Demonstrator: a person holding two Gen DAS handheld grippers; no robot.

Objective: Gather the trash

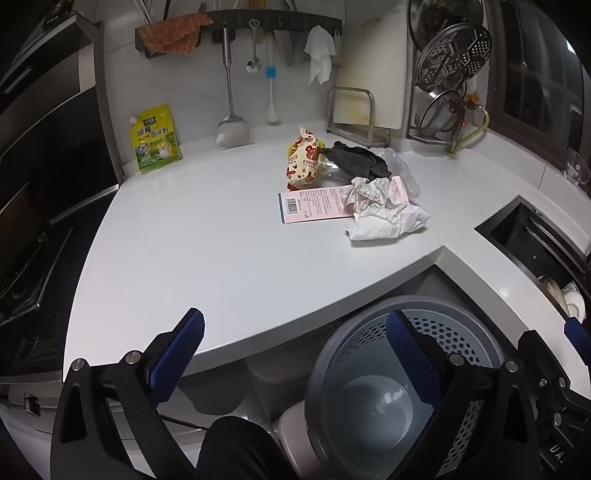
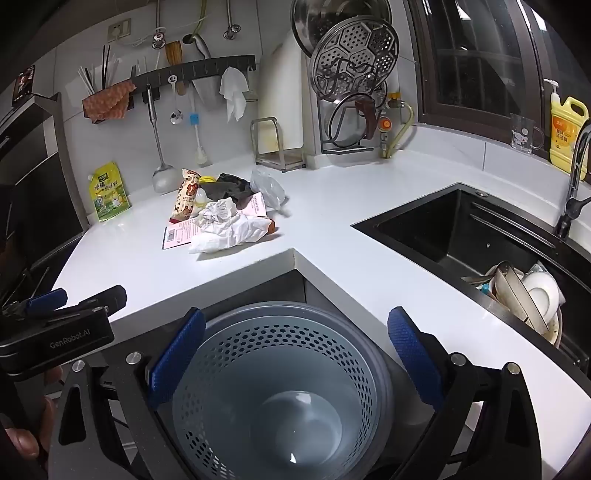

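Observation:
A trash pile lies on the white counter (image 1: 207, 243): crumpled white paper (image 1: 380, 212), a pink flat packet (image 1: 314, 205), a patterned snack bag (image 1: 304, 160), a dark rag (image 1: 356, 158) and clear plastic (image 1: 400, 166). The pile also shows in the right wrist view, with the paper (image 2: 229, 227) in front. A grey perforated bin (image 2: 280, 384) stands on the floor below the counter corner, empty; it also shows in the left wrist view (image 1: 388, 391). My left gripper (image 1: 295, 354) is open and empty at the counter's front edge. My right gripper (image 2: 295, 354) is open and empty above the bin.
A yellow pouch (image 1: 155, 140) leans on the back wall. Utensils hang from a wall rail (image 1: 273, 22). A black sink (image 2: 476, 236) with dishes (image 2: 524, 299) is to the right, a steamer rack (image 2: 354, 74) behind. A stove (image 1: 29, 258) is at left.

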